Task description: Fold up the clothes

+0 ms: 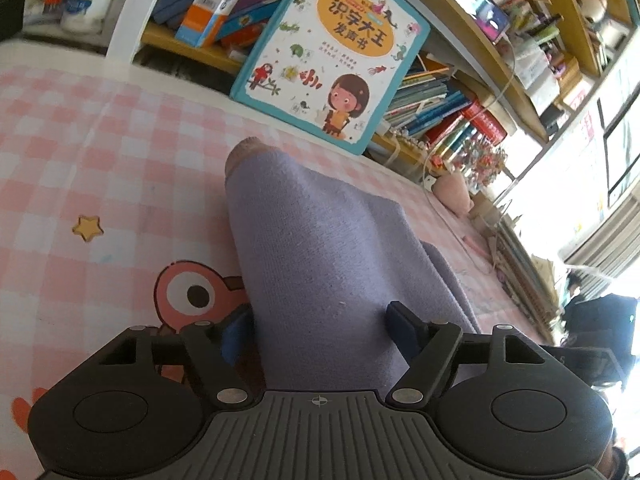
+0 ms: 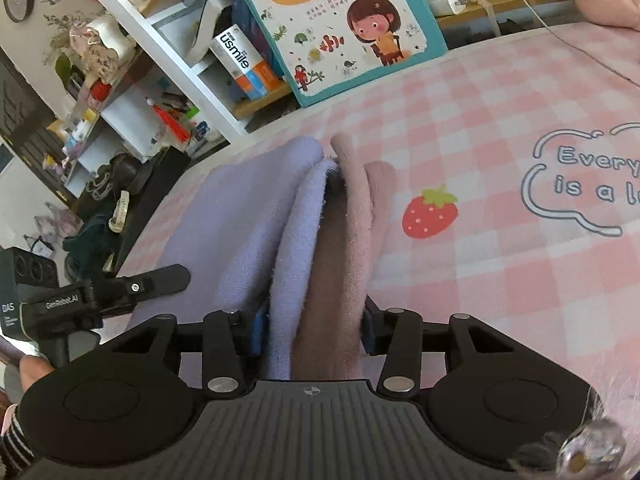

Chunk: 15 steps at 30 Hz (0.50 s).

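Between both hand-held grippers, left (image 1: 320, 332) and right (image 2: 314, 330), jaws clamped the soft, limp lilac garment (image 2: 248, 200), which you gripped best by its bunched near edge.

Your garment (image 2: 248, 216) is lavender outside, dusty pink inside I think. Sheet (image 2: 500, 280) is pink-and-white checks with a red strawberry (image 2: 430, 216); far book (image 1: 332, 52) has a teal border.
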Each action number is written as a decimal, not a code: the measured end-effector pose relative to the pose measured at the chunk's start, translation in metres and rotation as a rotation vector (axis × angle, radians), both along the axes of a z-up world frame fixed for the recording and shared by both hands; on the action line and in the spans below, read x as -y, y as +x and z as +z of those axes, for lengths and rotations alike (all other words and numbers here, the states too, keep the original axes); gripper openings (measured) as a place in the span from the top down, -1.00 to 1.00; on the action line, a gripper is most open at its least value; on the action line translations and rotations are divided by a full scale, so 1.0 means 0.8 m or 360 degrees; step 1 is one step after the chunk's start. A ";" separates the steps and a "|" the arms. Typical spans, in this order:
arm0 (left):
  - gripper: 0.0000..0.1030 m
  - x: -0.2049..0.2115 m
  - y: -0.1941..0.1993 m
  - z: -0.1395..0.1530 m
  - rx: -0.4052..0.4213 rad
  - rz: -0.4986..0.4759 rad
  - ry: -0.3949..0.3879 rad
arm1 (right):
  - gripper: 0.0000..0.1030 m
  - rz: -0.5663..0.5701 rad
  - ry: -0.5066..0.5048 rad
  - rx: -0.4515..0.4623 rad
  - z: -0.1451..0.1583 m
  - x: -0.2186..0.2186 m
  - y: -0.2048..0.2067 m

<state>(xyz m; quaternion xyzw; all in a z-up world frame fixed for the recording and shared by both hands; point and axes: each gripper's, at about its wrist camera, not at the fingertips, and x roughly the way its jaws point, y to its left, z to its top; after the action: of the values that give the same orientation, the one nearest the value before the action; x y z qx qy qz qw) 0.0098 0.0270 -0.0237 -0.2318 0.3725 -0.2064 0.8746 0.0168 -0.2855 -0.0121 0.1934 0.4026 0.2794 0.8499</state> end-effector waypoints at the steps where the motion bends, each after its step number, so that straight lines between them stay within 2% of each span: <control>1: -0.45 -0.001 0.001 -0.003 -0.0010 0.0003 -0.0029 | 0.20 0.0004 -0.0018 0.0016 0.000 -0.003 0.000; 4: -0.38 0.004 -0.005 -0.002 0.0033 0.0007 -0.0008 | 0.34 0.0023 -0.0080 0.0079 -0.001 -0.011 -0.005; 6: -0.26 0.008 -0.010 0.003 0.0074 0.0005 0.0025 | 0.46 0.0033 -0.0085 0.0135 -0.002 -0.013 -0.009; 8: -0.23 0.012 -0.018 0.008 0.0129 -0.0003 0.0061 | 0.53 0.0037 -0.0075 0.0195 -0.001 -0.012 -0.014; 11: -0.21 0.014 -0.028 0.015 0.0197 -0.0006 0.0100 | 0.58 0.0042 -0.0065 0.0294 0.008 -0.014 -0.023; 15: -0.21 0.012 -0.032 0.033 0.0297 -0.0015 0.0146 | 0.59 0.0079 -0.0144 0.0481 0.027 -0.029 -0.032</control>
<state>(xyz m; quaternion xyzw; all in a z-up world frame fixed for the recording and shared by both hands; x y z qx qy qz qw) -0.0157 0.0177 0.0024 -0.1694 0.2995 -0.2139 0.9142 -0.0091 -0.2621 0.0098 0.1008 0.2869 0.3078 0.9015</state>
